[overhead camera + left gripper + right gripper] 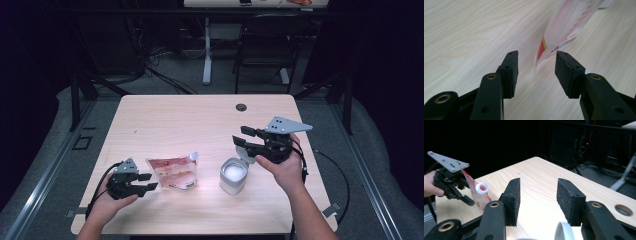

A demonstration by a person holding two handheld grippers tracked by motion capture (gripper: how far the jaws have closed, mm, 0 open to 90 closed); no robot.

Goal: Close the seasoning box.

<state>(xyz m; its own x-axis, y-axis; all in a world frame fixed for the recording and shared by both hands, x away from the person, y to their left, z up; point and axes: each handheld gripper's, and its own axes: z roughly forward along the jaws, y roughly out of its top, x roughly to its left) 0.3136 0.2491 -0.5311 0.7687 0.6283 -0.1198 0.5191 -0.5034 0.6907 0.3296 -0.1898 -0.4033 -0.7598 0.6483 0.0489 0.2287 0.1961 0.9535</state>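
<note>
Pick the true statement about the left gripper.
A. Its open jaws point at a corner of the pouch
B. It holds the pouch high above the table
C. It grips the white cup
A: in the left gripper view the left gripper has its jaws apart, with the corner of the pouch just ahead of them.

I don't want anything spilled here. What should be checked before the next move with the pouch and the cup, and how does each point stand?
1. Left claw open at the pouch's corner: ok.
2. Pouch lying flat on the table: ok.
3. Pouch's white spout capped: cannot tell.
4. Right claw open, holding nothing: ok.
5. Cup upright, lid off: ok.
6. Left claw's pads pressing on the pouch: not ok, gaps on both sides.
</note>
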